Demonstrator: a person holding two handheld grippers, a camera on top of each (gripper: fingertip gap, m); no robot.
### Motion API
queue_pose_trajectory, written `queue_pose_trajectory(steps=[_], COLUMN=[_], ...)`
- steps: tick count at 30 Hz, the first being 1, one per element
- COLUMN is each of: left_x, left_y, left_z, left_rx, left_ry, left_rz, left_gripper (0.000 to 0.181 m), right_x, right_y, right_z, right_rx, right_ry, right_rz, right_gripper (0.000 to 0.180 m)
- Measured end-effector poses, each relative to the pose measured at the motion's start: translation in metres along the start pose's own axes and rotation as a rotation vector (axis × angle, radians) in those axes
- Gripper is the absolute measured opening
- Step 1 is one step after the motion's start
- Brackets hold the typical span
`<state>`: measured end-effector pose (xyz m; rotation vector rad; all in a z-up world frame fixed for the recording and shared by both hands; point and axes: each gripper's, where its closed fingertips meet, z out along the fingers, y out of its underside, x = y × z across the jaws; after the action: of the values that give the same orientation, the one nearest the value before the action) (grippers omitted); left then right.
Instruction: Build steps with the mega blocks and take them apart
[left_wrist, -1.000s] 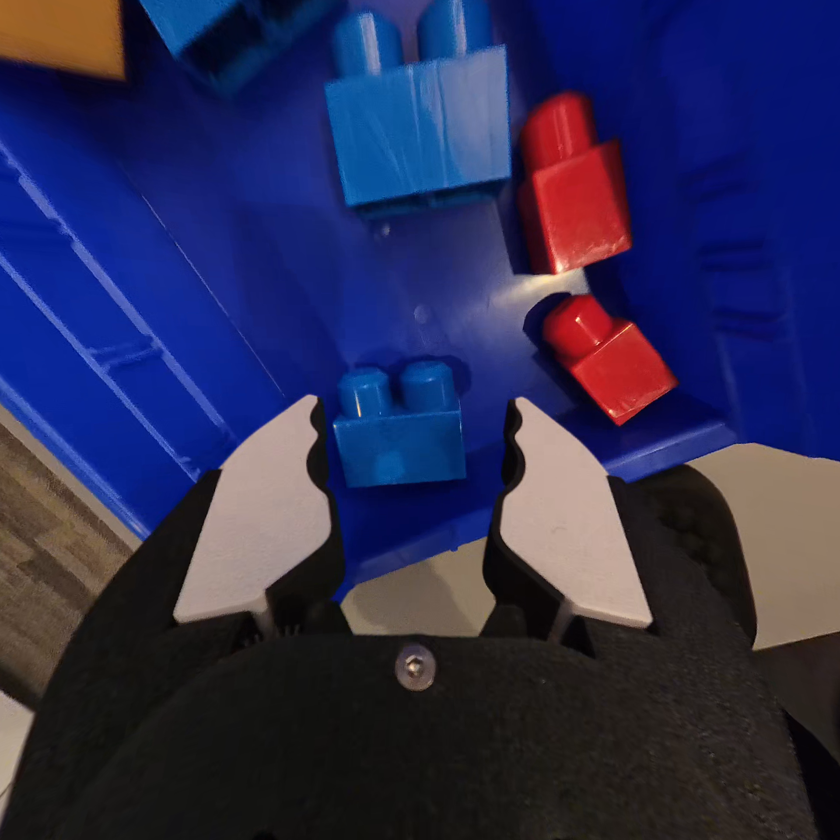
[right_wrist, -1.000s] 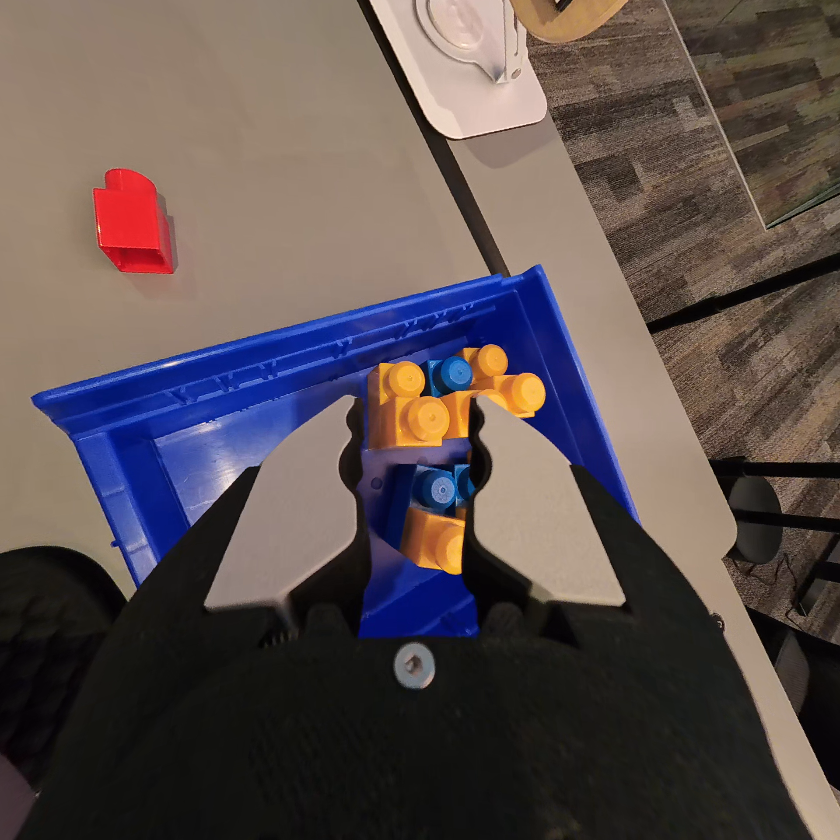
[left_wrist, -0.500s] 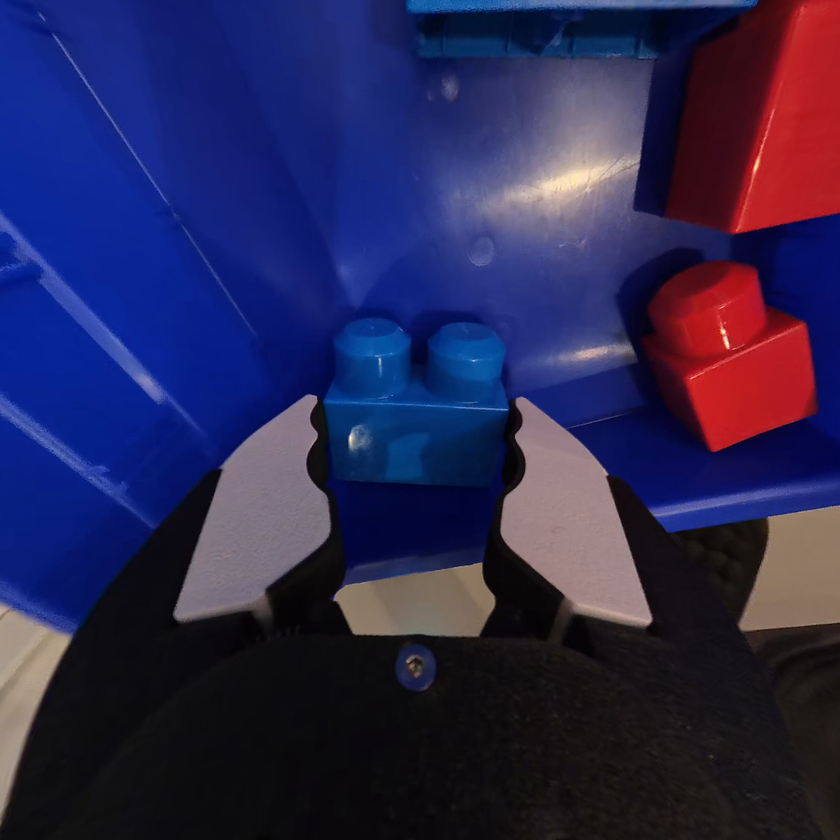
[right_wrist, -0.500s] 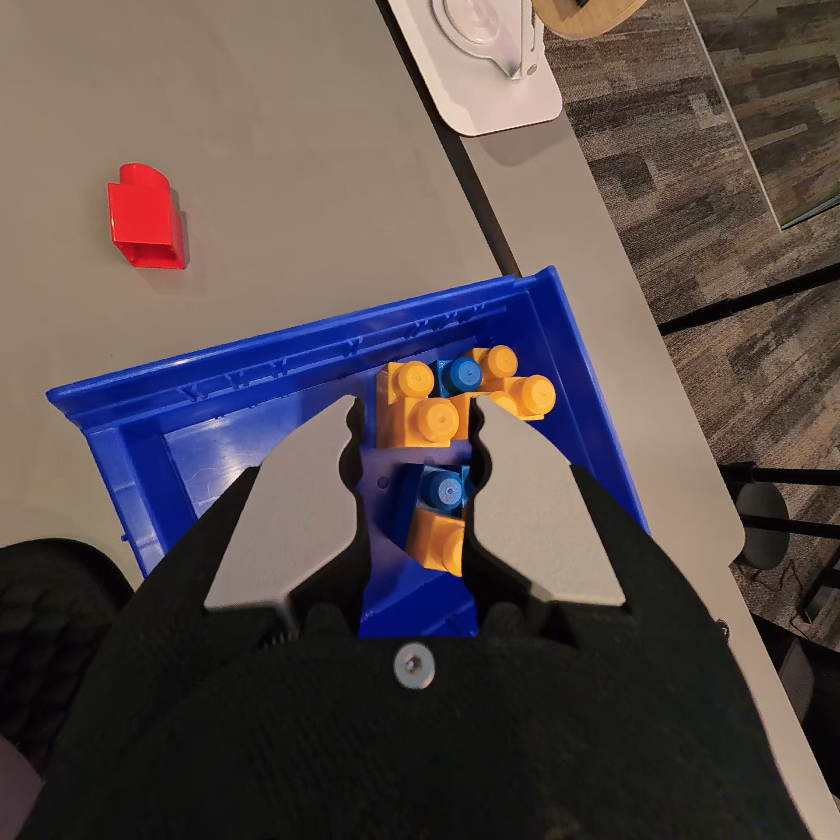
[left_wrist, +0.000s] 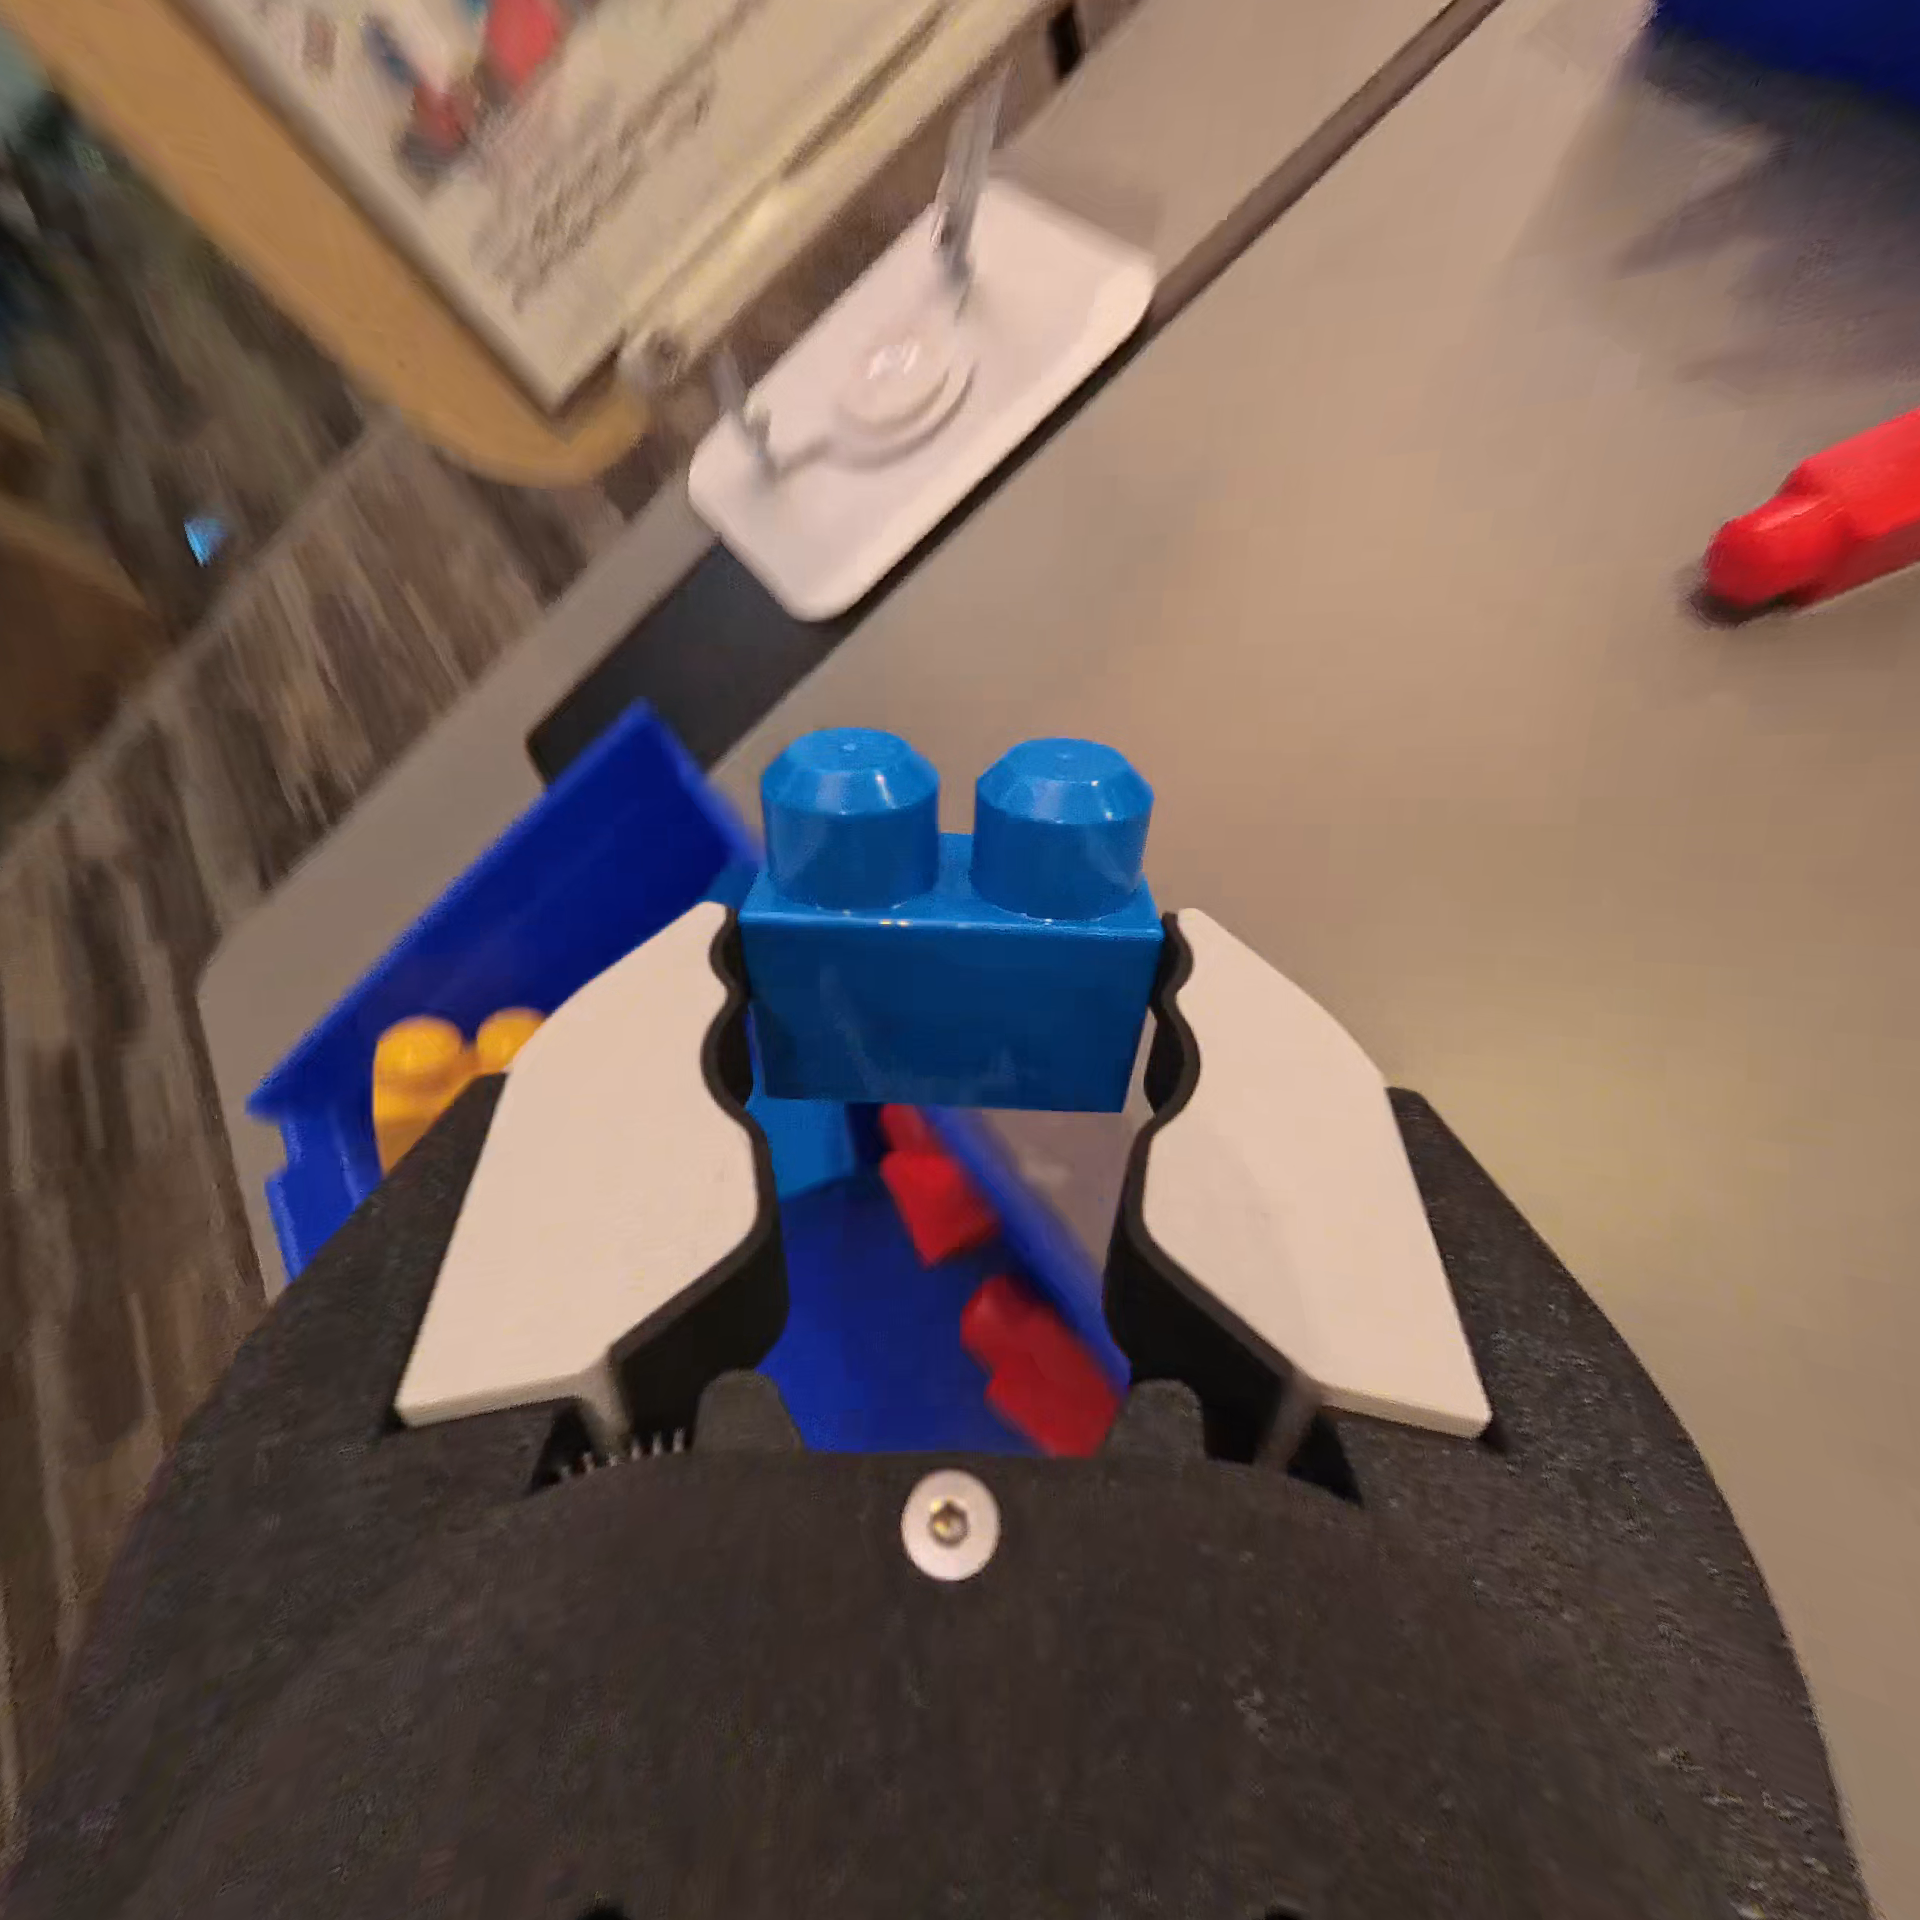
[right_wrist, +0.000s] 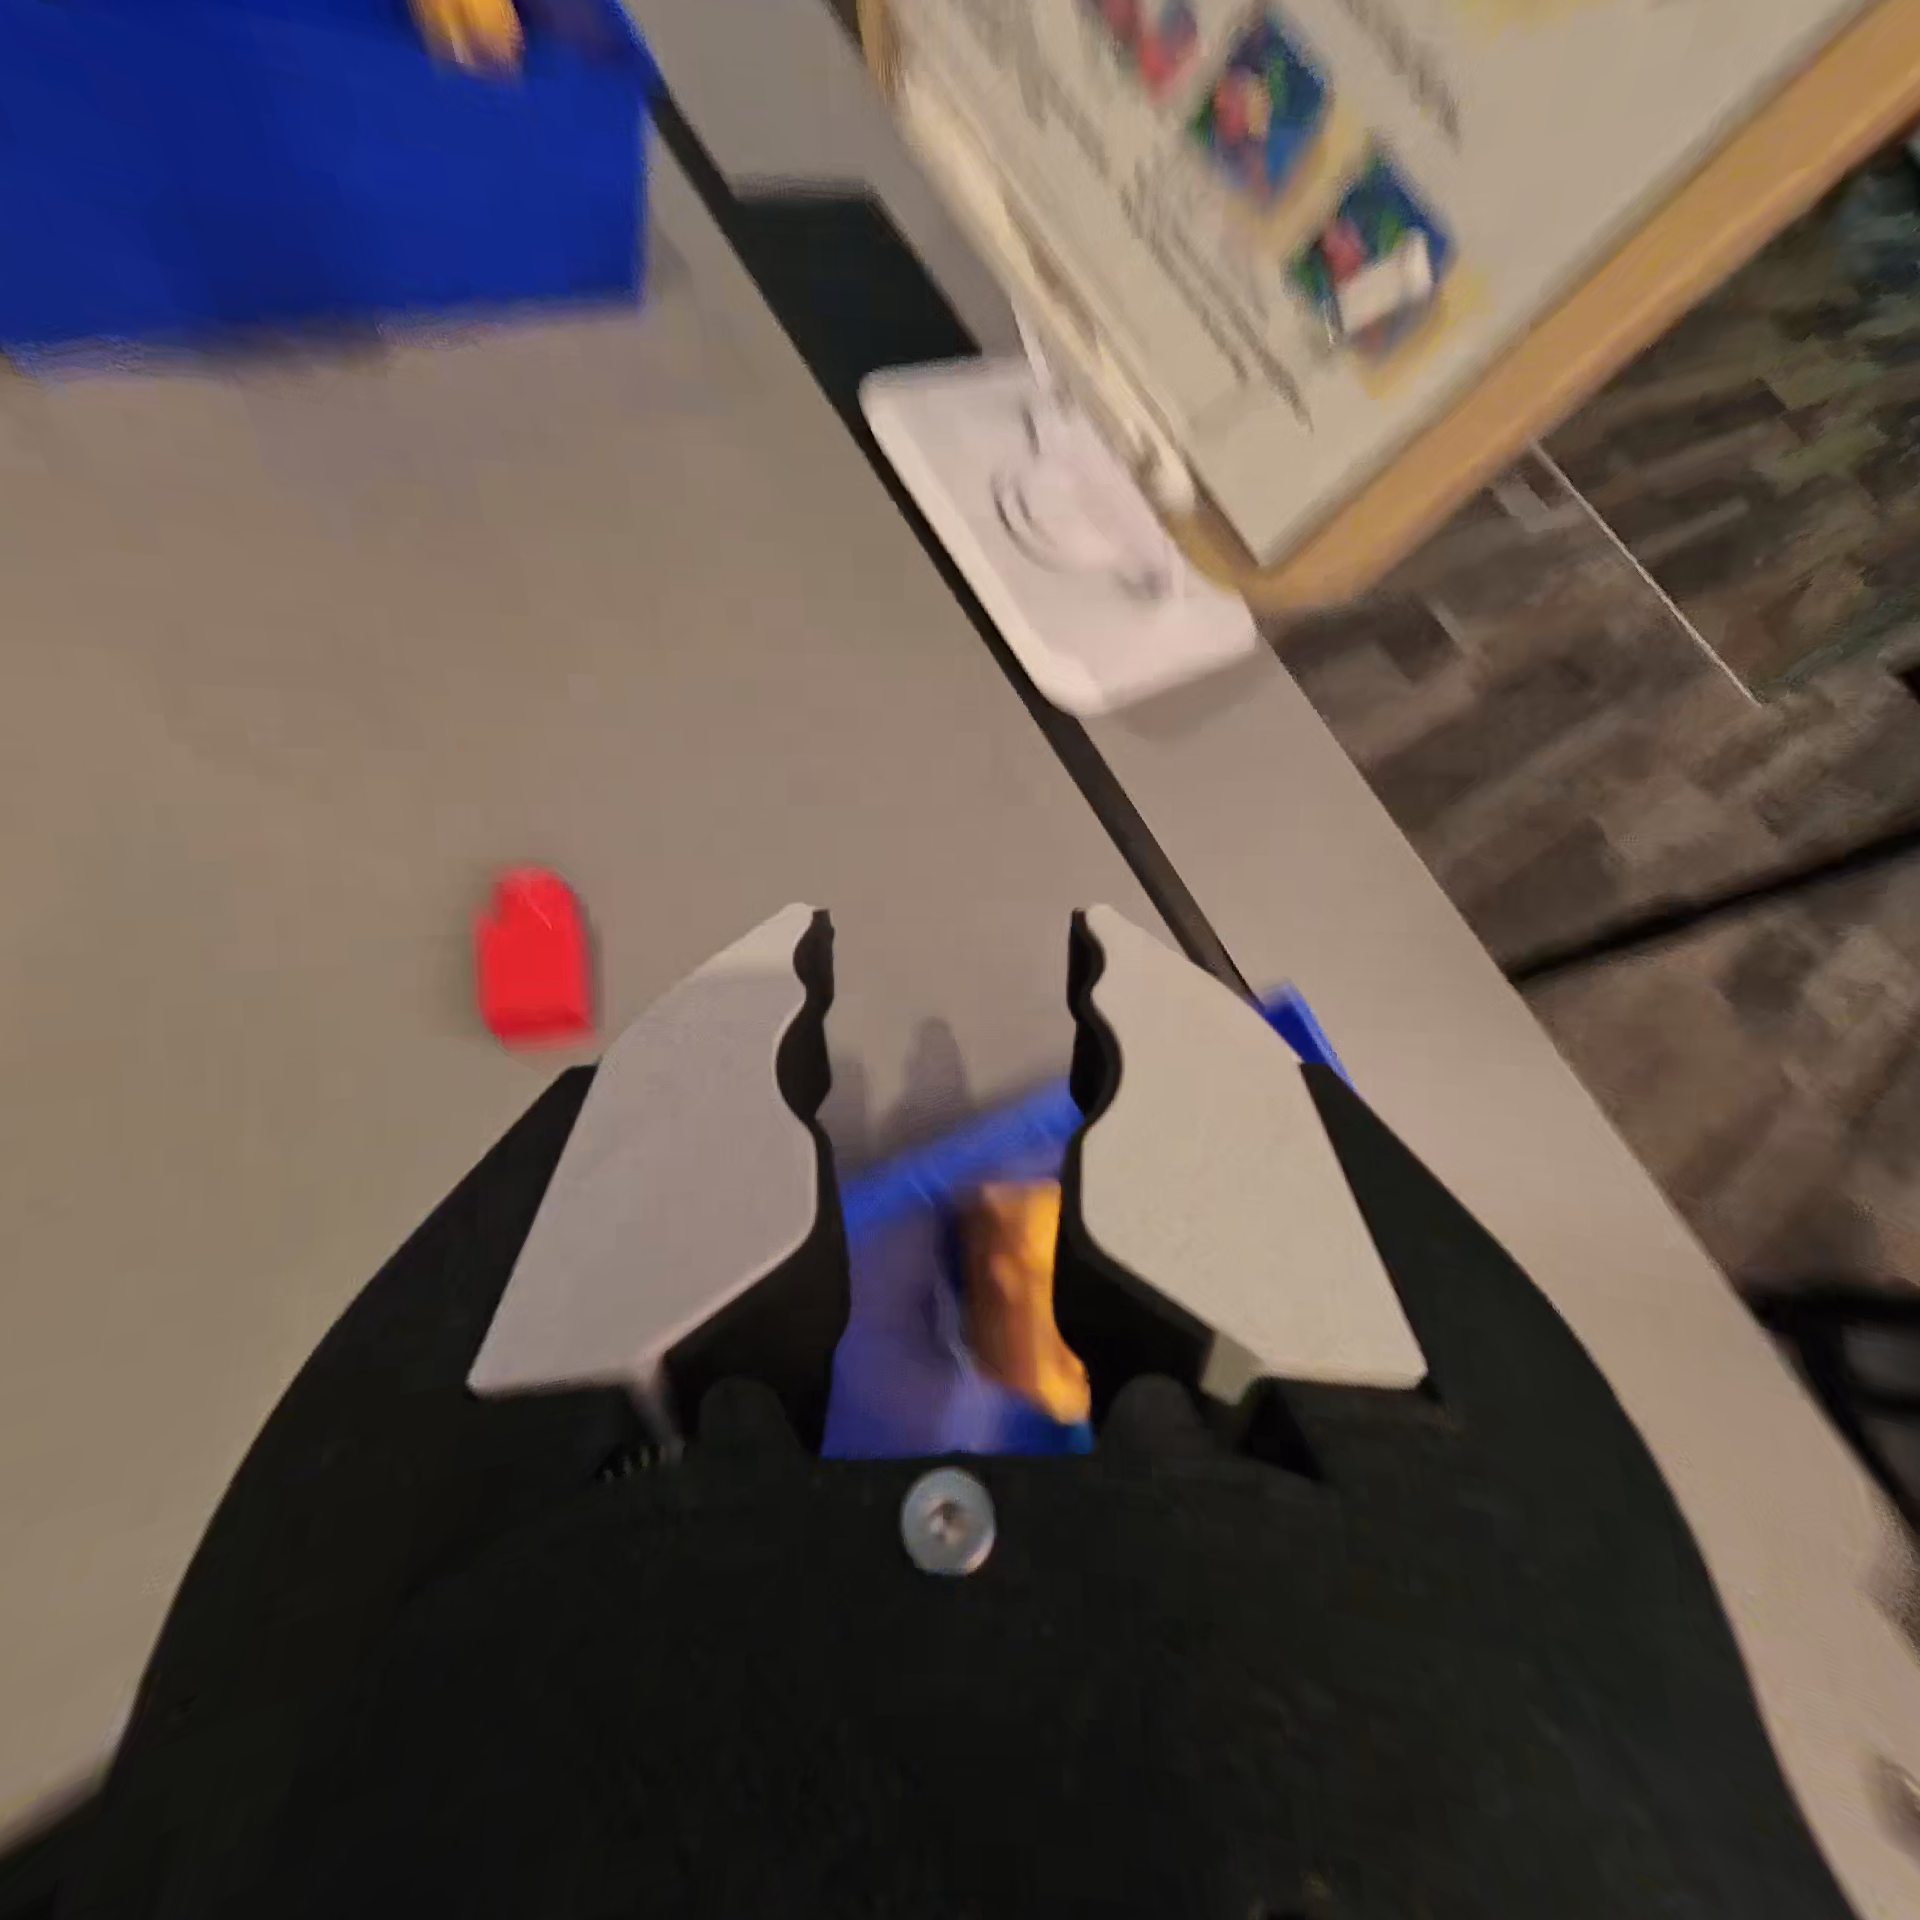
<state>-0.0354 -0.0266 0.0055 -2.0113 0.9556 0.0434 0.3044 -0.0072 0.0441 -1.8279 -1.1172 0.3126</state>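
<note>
Left wrist view: blue block (left_wrist: 940, 1013) (unmarked)

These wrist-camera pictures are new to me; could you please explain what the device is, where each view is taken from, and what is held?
There is no robot arm here: a person holds a two-finger gripper in each hand, and a camera on each looks forward along its fingers. In the left wrist view, the left gripper is shut on a blue two-stud block, lifted above a blue bin that holds yellow blocks and red blocks. In the right wrist view, the right gripper is open and holds nothing. A red block lies on the grey table, and a white stand sits at its edge. Both pictures are blurred.
</note>
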Motion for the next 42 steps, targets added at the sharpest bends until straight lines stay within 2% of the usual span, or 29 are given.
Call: queue_pose_trajectory(steps=[3, 5, 10, 16, 18, 19, 24, 28, 30, 32, 34, 38, 42], left_x=[0.051, 0.076, 0.109, 0.123, 0.128, 0.128, 0.139, 0.154, 0.163, 0.165, 0.168, 0.178, 0.187], left_y=[-0.046, -0.067, -0.095, -0.098, -0.098, -0.096, -0.082, -0.08, -0.088, -0.094, -0.093, -0.087, -0.081], left_z=[0.011, 0.02, 0.041, 0.056, 0.057, 0.059, 0.052, 0.032, 0.014, 0.003, -0.001, -0.001, 0.004], left_rx=[0.119, 0.153, 0.156, 0.134, 0.139, 0.131, 0.103, 0.113, 0.185, 0.245, 0.255, 0.229, 0.177], left_ry=[0.06, 0.065, 0.01, 0.005, 0.043, 0.054, 0.196, 0.519, 0.716, 0.815, 0.86, 0.894, 0.911], left_rz=[0.058, 0.1, 0.224, 0.251, 0.232, 0.234, 0.27, 0.111, 0.022, -0.024, -0.009, 0.027, 0.047], left_gripper=[0.075, 0.075, 0.075, 0.075, 0.075, 0.075, 0.079, 0.087, 0.076, 0.065, 0.055, 0.045, 0.052], right_x=[-0.064, -0.099, -0.112, -0.129, -0.134, -0.138, -0.137, -0.149, -0.157, -0.165, -0.17, -0.177, -0.183], right_y=[-0.079, -0.101, -0.086, -0.065, -0.057, -0.056, -0.047, -0.056, -0.057, -0.059, -0.061, -0.06, -0.059], right_z=[0.02, 0.036, 0.081, 0.107, 0.113, 0.114, 0.113, 0.085, 0.071, 0.062, 0.058, 0.057, 0.059], right_rx=[0.286, 0.35, 0.27, 0.153, 0.11, 0.104, 0.047, 0.09, 0.105, 0.121, 0.131, 0.13, 0.122], right_ry=[-0.219, -0.325, -0.207, -0.384, -0.414, -0.436, -0.448, -0.607, -0.648, -0.67, -0.683, -0.707, -0.711], right_rz=[0.213, 0.309, 0.346, 0.511, 0.493, 0.482, 0.339, 0.192, 0.096, 0.027, -0.006, -0.035, -0.063], right_gripper=[0.044, 0.044, 0.046, 0.051, 0.048, 0.036, 0.034, 0.034, 0.034, 0.034, 0.034, 0.034, 0.034])
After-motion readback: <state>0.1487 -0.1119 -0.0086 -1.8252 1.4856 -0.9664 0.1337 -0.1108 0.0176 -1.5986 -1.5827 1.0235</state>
